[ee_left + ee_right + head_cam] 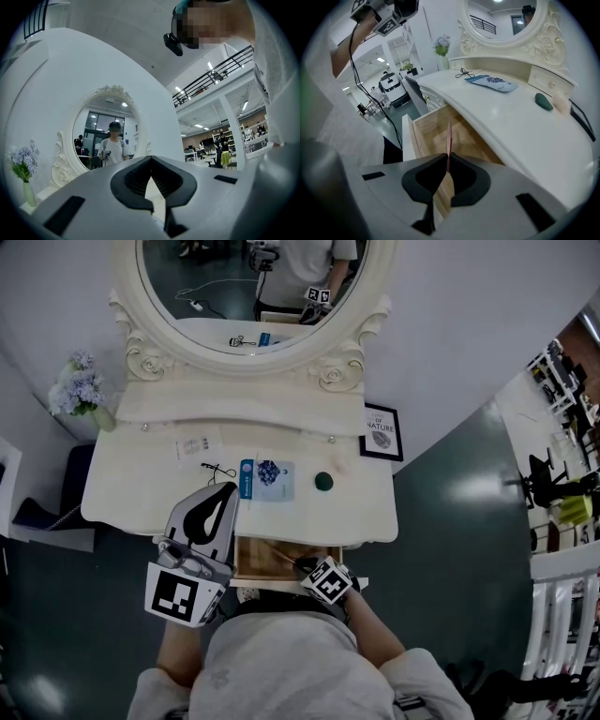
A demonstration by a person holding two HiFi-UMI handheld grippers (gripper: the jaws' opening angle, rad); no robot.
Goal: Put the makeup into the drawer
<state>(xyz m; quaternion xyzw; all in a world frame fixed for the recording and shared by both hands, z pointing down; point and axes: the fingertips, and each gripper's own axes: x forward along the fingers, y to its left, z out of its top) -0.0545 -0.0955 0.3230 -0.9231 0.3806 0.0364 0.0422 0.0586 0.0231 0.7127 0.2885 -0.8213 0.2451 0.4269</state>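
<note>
A thin pink makeup pencil (pixel 449 136) sticks out of my right gripper (pixel 447 158), whose jaws are shut on it. It hangs over the open wooden drawer (pixel 423 133); in the head view the right gripper (pixel 302 565) sits above the drawer (pixel 246 568) at the vanity's front. More makeup lies on the tabletop: a blue packet (pixel 492 83), a dark green round piece (pixel 543 101) and a pale pink piece (pixel 561 104). My left gripper (pixel 228 489) is raised left of the drawer. It points up at the mirror (pixel 105 131), jaws shut and holding nothing (pixel 151 158).
The cream vanity (pixel 141 493) also carries a black cable (pixel 217 470) and a white card (pixel 197 446). A framed picture (pixel 382 432) leans at the back right, and a vase of flowers (pixel 80 385) stands at the back left. Dark floor surrounds the table.
</note>
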